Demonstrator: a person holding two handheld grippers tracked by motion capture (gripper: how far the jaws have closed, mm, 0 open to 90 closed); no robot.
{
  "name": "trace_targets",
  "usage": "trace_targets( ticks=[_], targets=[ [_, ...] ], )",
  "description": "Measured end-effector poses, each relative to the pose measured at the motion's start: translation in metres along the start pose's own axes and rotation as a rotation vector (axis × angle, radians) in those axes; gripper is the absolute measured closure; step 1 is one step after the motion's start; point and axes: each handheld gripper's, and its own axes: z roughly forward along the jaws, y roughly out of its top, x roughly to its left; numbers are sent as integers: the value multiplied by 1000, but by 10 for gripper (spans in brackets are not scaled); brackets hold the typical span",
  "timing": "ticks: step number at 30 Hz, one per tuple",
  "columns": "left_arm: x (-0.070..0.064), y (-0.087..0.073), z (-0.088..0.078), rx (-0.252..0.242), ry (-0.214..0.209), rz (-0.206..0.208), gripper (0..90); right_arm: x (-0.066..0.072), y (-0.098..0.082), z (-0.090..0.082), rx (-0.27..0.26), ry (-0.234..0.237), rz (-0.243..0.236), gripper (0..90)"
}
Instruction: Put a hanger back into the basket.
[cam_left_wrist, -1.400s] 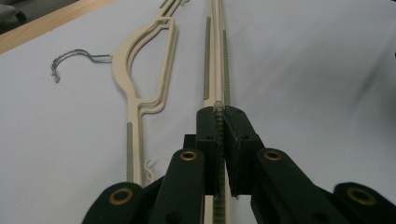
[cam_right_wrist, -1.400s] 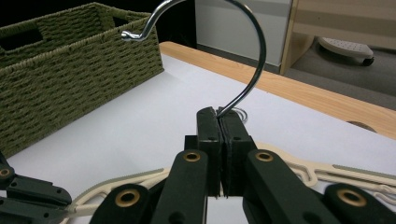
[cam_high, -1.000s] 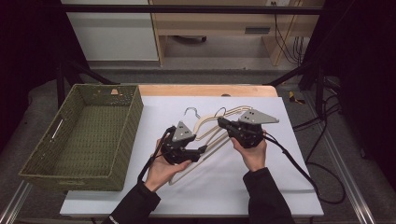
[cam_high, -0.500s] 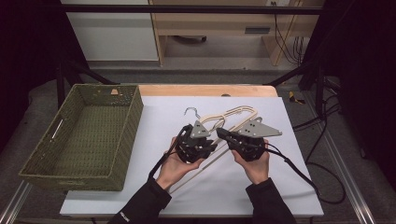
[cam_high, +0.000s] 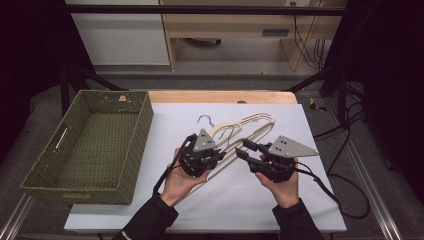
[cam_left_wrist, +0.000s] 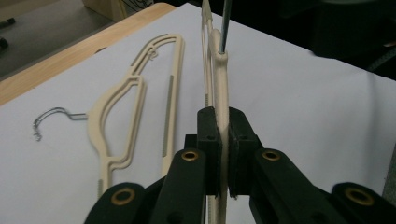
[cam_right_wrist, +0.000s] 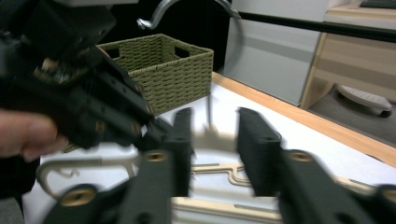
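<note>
Left gripper (cam_left_wrist: 223, 140) clamps my cream hanger (cam_left_wrist: 219, 88) edge-up just above the desk (cam_high: 280, 200) while right gripper (cam_high: 247, 150), jaws just opening, lets go; that thin bar may twist loose.

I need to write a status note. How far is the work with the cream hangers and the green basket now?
Done: nothing in the green basket yet; it looks empty.

In hand: the left gripper is shut on one cream hanger, lifted on edge. The right gripper has just been opening, its jaws apart and pressing nothing.

Left: a second hanger lies flat on the white table. Probably both must go into the basket.
</note>
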Motion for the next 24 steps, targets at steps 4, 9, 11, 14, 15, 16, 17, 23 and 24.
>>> trace_targets(
  ticks=[4,9,11,14,15,16,17,23,24],
  targets=[
    [14,2,-27,-24,31,-6,856,-4,-8,-16,8,-22,37,397],
    [31,9,-61,-49,57,-3,856,-14,-23,-30,19,-66,69,253],
    [35,10,-68,-55,64,-2,856,-20,-28,-36,18,-74,101,218],
    [53,15,-93,-69,79,-3,856,-25,-34,-43,13,-83,127,181],
    [53,15,-93,-69,79,-3,856,-26,-35,-45,18,-85,125,172],
    [58,15,-99,-63,86,3,856,-26,-37,-46,21,-86,124,165],
    [68,15,-110,-55,111,6,856,-27,-39,-48,26,-92,124,157],
    [99,11,-140,-52,146,-18,856,-33,-49,-58,51,-129,132,121],
    [99,11,-140,-52,146,-18,856,-33,-49,-58,51,-129,132,121]
  ],
)
